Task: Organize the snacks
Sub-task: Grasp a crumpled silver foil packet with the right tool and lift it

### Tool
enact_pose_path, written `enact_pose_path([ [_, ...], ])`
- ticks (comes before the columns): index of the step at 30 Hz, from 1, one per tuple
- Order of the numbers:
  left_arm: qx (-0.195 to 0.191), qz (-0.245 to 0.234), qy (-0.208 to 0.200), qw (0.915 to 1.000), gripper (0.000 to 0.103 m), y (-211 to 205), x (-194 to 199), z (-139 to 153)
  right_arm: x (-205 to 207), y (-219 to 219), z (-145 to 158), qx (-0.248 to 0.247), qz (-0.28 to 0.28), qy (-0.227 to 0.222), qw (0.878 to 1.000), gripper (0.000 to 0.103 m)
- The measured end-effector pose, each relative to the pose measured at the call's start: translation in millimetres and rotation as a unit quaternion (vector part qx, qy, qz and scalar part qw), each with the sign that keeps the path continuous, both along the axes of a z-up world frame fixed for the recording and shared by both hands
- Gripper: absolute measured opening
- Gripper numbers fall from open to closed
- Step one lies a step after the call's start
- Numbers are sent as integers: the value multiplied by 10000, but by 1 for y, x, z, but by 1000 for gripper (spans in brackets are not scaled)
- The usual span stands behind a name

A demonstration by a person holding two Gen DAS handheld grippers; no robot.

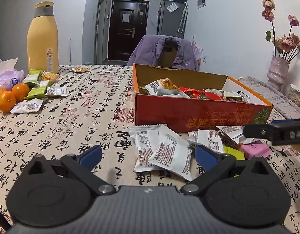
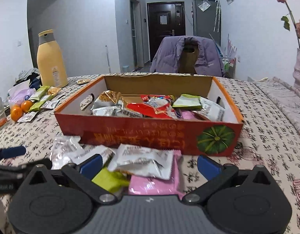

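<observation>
While both hand-held grippers gape, snack packets (image 2: 144, 161) lie before the box (image 2: 150, 134).

A yellow flask (image 1: 42, 39) stands far ahead to the gripper's left. Three oranges (image 1: 10, 95) lie nearer. A vase of dried roses (image 1: 277, 72) stands far right.

Right gripper (image 2: 149, 164) over loose snacks – jaws spread
White packet (image 2: 144, 160) lay on pink packet (image 2: 154, 183), just before the orange box (image 2: 148, 134).

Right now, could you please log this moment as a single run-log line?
left gripper: open, empty | right gripper: open, over loose snack packets | box: partly filled | stage: before grasp
</observation>
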State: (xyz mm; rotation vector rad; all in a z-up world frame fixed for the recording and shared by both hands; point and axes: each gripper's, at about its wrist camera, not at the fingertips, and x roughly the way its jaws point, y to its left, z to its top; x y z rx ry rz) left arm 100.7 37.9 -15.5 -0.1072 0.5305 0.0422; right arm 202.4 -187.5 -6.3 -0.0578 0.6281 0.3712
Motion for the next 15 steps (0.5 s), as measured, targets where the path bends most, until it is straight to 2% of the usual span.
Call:
enact_pose_path([
  [5, -80, 49, 21, 10000, 103, 3, 1, 0, 20, 15, -7, -204, -129, 130, 9996, 102],
  [8, -151, 76, 35, 9999, 103, 5, 2, -1, 28, 20, -15, -287, -208, 268, 9990, 94],
  [10, -192, 84, 53, 9998, 103, 7, 2, -1, 28, 22, -20, -329, -154, 308, 9989, 82],
  [11, -211, 85, 66, 9997, 103, 7, 2, -1, 27, 24, -23, -402, -144, 291, 9987, 80],
  [13, -232, 69, 98, 9997, 103, 7, 3, -2, 23, 26, -24, -585, -172, 161, 9980, 65],
  [15, -233, 65, 102, 9997, 103, 7, 3, -2, 20, 26, -24, -624, -177, 67, 9979, 57],
])
